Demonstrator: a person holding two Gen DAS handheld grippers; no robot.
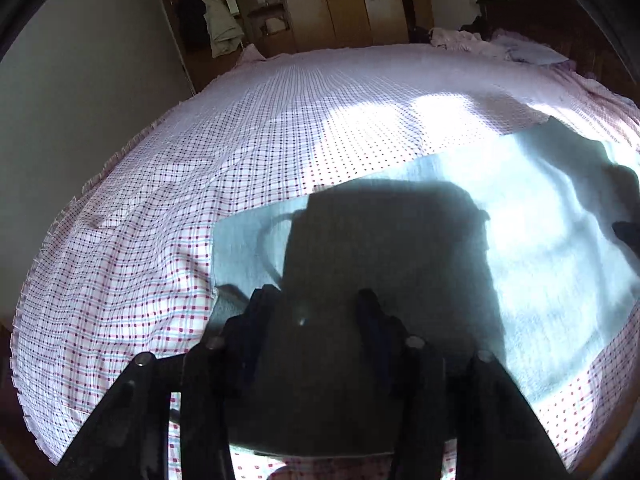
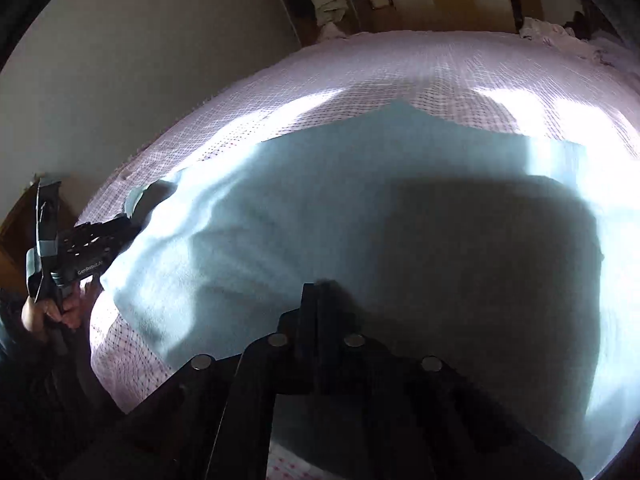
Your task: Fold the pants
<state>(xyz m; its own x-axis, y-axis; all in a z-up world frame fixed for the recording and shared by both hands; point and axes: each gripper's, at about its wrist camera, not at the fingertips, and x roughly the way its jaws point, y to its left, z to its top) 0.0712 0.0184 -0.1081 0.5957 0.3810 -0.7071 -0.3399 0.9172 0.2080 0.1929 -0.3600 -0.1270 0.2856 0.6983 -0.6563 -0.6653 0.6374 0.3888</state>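
Note:
Pale blue-grey pants [image 1: 540, 240] lie spread flat on the checked bed cover, partly in sun and partly in my shadow. They also fill the right wrist view [image 2: 280, 220]. My left gripper [image 1: 316, 300] is open, its fingers apart, low over the pants' near left end. It also shows in the right wrist view [image 2: 116, 228] at the pants' left edge. My right gripper [image 2: 318, 290] has its fingers pressed together over the pants' near edge; whether cloth is pinched between them is hidden in shadow.
The bed [image 1: 200, 152] has a pink and white checked cover with a frilled edge. A wooden wardrobe [image 1: 320, 4] stands behind it, with hanging clothes [image 1: 222, 20]. Pillows and crumpled bedding [image 1: 500, 44] lie at the far right. A grey wall [image 1: 80, 80] is on the left.

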